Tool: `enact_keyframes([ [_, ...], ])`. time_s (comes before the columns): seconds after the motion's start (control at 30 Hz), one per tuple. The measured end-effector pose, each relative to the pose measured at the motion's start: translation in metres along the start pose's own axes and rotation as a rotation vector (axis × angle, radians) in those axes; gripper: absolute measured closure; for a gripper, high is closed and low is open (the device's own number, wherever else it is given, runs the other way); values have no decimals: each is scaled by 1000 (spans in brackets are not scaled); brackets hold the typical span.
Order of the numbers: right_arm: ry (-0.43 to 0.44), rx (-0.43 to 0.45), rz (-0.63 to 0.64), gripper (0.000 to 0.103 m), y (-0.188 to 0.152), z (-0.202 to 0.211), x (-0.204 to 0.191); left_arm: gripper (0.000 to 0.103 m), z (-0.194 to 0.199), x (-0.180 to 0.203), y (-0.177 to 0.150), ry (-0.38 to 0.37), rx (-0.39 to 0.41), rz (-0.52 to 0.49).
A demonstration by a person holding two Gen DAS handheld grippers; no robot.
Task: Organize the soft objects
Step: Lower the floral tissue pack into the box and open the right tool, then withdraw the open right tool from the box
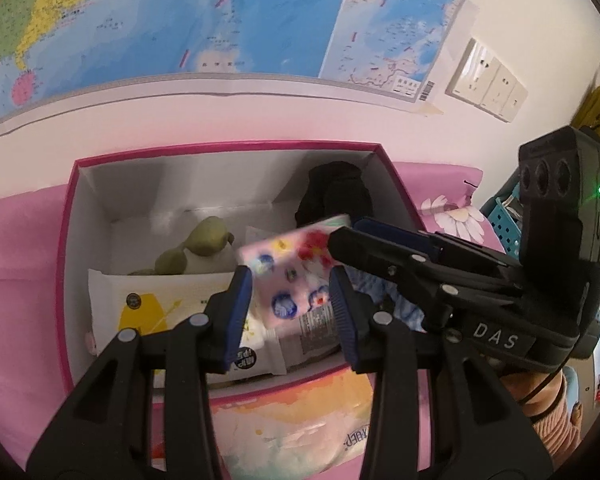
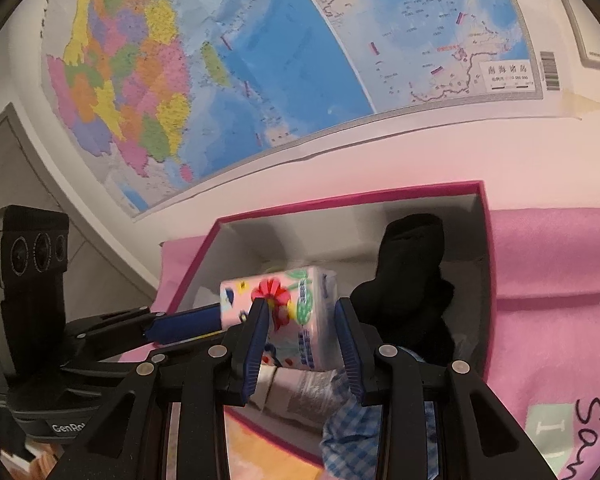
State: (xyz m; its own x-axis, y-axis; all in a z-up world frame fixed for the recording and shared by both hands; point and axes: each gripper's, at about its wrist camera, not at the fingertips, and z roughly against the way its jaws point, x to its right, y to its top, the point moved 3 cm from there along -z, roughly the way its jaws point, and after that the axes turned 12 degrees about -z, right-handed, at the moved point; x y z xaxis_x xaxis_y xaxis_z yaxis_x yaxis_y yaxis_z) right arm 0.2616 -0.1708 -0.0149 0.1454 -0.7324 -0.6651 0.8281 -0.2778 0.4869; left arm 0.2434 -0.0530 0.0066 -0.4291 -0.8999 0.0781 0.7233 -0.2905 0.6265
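A pink flowery tissue pack (image 1: 290, 270) hangs over the open pink-rimmed box (image 1: 228, 148). My left gripper (image 1: 290, 300) and my right gripper (image 2: 300, 326) both close on it from opposite sides, jaws touching its sides. In the right wrist view the tissue pack (image 2: 296, 308) is above the box (image 2: 340, 196). Inside lie a green plush toy (image 1: 204, 246), a white wipes pack (image 1: 152, 304), black soft cloth (image 1: 336, 196) and blue checked fabric (image 2: 348, 428). The right gripper's body shows in the left wrist view (image 1: 460, 276).
The box sits on a pink bedsheet (image 1: 16, 260) against a white wall with a large map (image 1: 180, 20). Wall sockets (image 1: 488, 80) are at the right. A blue basket (image 1: 508, 224) stands beyond the bed's right side.
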Motion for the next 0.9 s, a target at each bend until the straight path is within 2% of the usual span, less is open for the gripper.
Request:
enact_keyframes([
  [0.17,-38,33,15,66,3,2,-2,61,0,-6,-1,24,-1,23],
  [0.23,-45,51,26,66,2,6,-4,58,0,-6,-3,33,-2,27],
  [0.3,-53,66,40,66,0,10,-5,45,3,-8,-7,24,6,38],
  [0.47,-63,91,85,60,-10,25,-9,39,21,-4,-16,48,63,17],
  [0.6,-55,135,116,49,-24,47,-15,11,48,0,-27,99,151,-10],
  [0.7,-50,175,158,38,-38,66,-24,3,69,7,-40,140,206,-36],
  [0.73,-56,190,180,36,-45,73,-28,2,76,10,-47,159,220,-36],
  [0.9,-95,262,264,9,-81,97,-47,0,100,20,-81,252,256,-35],
])
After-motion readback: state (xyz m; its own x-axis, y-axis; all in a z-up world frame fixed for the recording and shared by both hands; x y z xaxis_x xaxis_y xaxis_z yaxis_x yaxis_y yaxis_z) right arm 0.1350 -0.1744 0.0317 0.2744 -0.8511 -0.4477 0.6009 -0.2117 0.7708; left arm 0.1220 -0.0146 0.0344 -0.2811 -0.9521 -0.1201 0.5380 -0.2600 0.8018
